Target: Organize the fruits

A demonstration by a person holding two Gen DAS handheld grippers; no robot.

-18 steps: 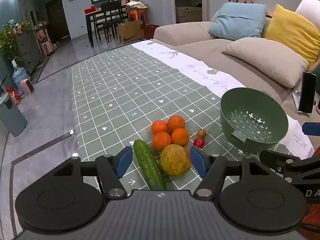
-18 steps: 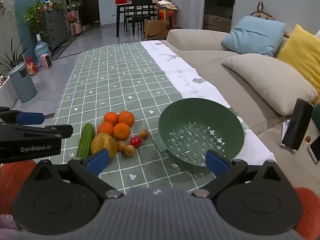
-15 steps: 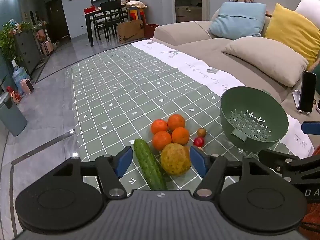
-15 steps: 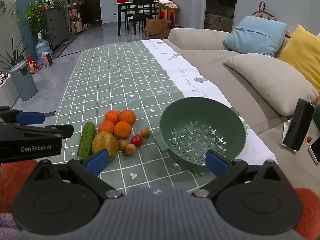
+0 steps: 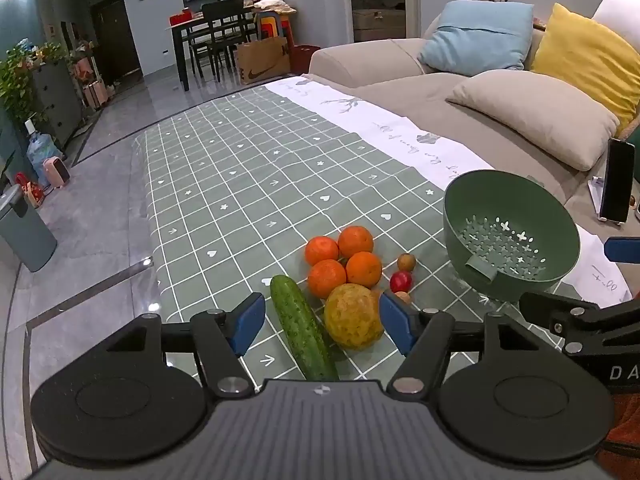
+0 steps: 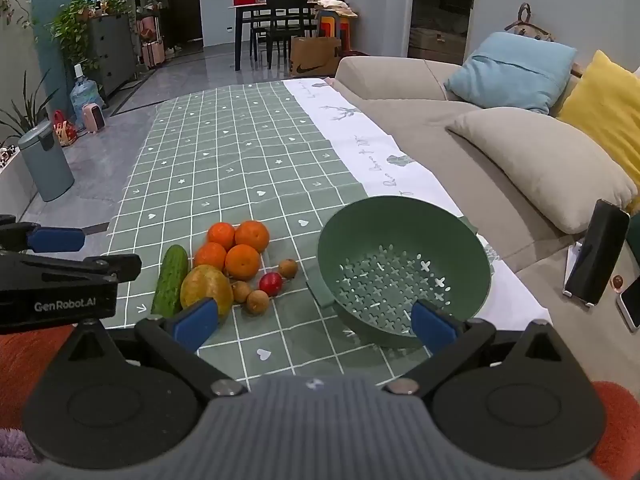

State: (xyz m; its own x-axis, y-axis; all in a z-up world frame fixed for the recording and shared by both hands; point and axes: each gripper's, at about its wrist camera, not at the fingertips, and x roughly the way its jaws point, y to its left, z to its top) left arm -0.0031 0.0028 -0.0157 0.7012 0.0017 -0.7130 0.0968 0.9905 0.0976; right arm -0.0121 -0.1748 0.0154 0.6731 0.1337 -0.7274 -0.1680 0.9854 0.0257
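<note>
Fruits (image 5: 344,276) just beyond wide-open left gripper (image 5: 322,322)

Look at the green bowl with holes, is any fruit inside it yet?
No, the green bowl shows only its bare perforated bottom, while the oranges and cucumber lie beside it on the tablecloth.

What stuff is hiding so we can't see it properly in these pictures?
- Long green cucumber: near end hidden behind the left gripper body, left wrist view.
- Small brown round fruits: mostly hidden behind the big yellow-green fruit in the left wrist view.
- Green plastic colander: near rim covered by the right gripper fingers.
</note>
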